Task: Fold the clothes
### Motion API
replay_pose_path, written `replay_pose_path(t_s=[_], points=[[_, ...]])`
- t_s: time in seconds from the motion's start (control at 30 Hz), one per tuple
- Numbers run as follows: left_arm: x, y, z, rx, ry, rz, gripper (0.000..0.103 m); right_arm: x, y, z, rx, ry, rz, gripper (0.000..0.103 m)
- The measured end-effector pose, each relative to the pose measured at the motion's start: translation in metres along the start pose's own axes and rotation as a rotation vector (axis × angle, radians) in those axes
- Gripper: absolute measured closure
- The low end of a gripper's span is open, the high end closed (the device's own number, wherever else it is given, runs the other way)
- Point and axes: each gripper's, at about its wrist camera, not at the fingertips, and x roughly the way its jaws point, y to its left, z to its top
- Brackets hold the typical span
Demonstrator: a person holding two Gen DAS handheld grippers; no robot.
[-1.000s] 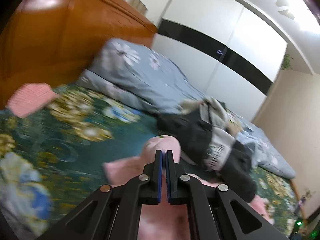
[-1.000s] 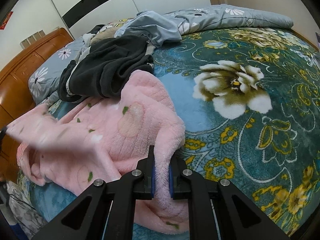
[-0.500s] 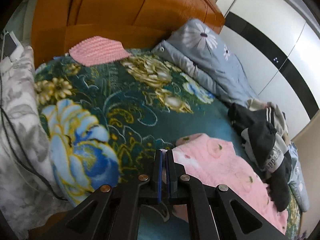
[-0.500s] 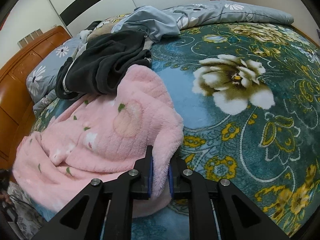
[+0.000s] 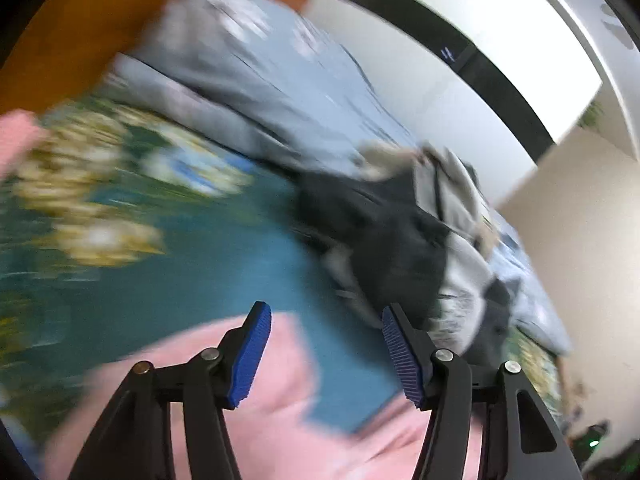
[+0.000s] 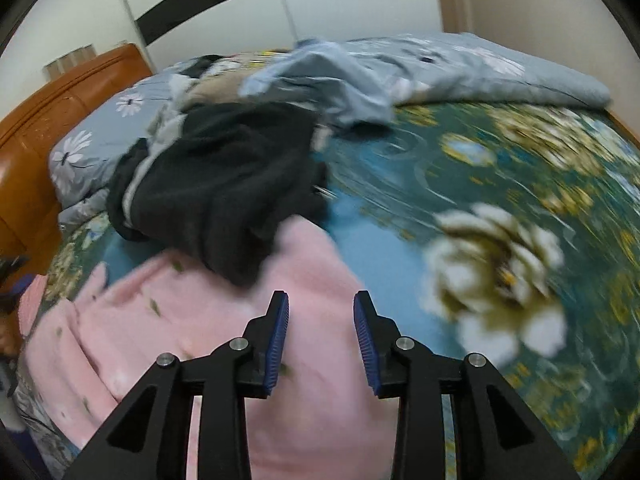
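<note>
The bed fills both views, spread with a teal floral bedspread point(image 6: 500, 200) whose big cream and yellow blooms run across the right of the right wrist view and, smeared by motion, across the left of the left wrist view. Along the top of the right wrist view lies a grey-blue quilt with white daisies point(image 6: 480, 68), bunched and rumpled toward the centre; in the left wrist view the same bedding point(image 5: 248, 80) slopes from upper left toward the middle. An orange-brown wooden headboard point(image 6: 60, 108) stands at the left edge, and a white wardrobe with a black band point(image 6: 224, 4) backs the room. The pink fleece garment point(image 6: 168, 340) lies flat on the bedspread in the lower left and lower centre of the right wrist view, speckled with small green marks, its upper edge tucked just under a heap of dark clothes point(image 6: 224, 176) in the centre left. In the left wrist view the pink cloth point(image 5: 280, 420) sits along the bottom, with the dark pile point(image 5: 392, 248) at centre right. The right gripper point(image 6: 321, 340) hangs above the pink fleece, its jaws opening and nothing between the blue pads. The left gripper point(image 5: 324, 354) is spreading wider still, clear of the cloth below.
</note>
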Motion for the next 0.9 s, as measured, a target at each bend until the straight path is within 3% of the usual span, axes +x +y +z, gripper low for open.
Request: replay_pose_path(t_s=[0.2,0.27,0.33,0.57,0.8,0.9], points=[[0.100,-0.041,0.000,-0.100,0.130,-0.124,0.040,0.018,0.009,-0.002,-0.013,0.028,0.000,0.068],[0.113,-0.054,-0.004,-0.102,0.127,-0.130,0.032,0.022,0.002,-0.006,-0.007,0.039,-0.008,0.068],[0.120,-0.068,-0.008,-0.084,0.116,-0.097,0.025,0.023,-0.003,-0.008,0.000,0.044,-0.006,0.068],[0.115,-0.093,-0.042,-0.084,0.118,0.026,0.023,0.027,-0.007,-0.012,-0.007,0.039,0.006,0.068],[0.118,-0.100,-0.073,-0.169,0.177,0.034,0.022,0.030,-0.010,-0.018,-0.004,0.044,0.012,0.068],[0.121,-0.098,-0.087,-0.244,0.215,-0.001,0.022,0.029,-0.010,-0.020,-0.005,0.041,0.014,0.068]])
